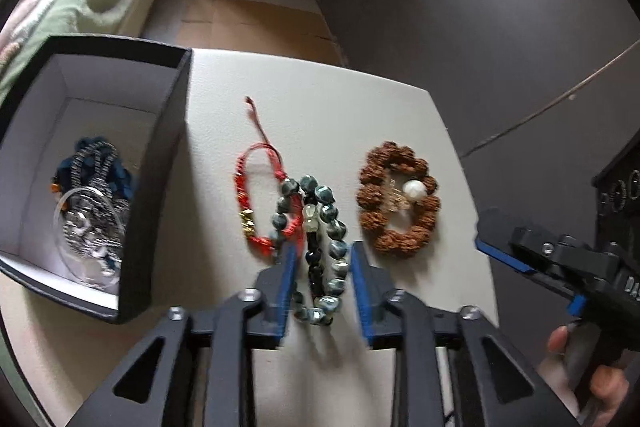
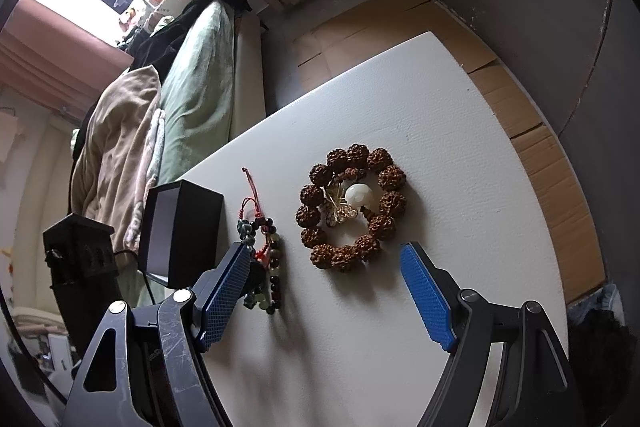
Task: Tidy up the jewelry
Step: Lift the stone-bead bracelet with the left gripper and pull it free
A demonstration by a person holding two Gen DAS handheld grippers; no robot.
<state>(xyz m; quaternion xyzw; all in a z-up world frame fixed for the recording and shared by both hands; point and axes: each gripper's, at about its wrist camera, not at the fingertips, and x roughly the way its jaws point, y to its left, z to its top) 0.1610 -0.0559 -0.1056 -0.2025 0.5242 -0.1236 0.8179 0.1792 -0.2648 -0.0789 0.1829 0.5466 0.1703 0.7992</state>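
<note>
A black jewelry box [image 1: 160, 163] with a white inside stands at the table's left and holds several pieces, among them a blue bead string and a silver chain [image 1: 90, 203]. On the white table lie a red cord bracelet [image 1: 256, 195], green and dark bead bracelets [image 1: 320, 247] and a brown seed bracelet [image 1: 396, 199] with a white bead. My left gripper [image 1: 322, 251] is open, its fingers on either side of the bead bracelets. My right gripper [image 2: 324, 251] is open just in front of the brown seed bracelet [image 2: 352, 207]. The box [image 2: 180, 231] and the bead bracelets [image 2: 264, 267] also show in the right wrist view.
The white table [image 2: 460, 167] ends close behind the jewelry, with cardboard flooring [image 2: 560, 167] beyond. A bed with green and beige bedding [image 2: 188, 95] lies to the left. A dark ornate object [image 2: 80, 251] stands beside the box. My right gripper [image 1: 520, 247] shows at the table's right edge.
</note>
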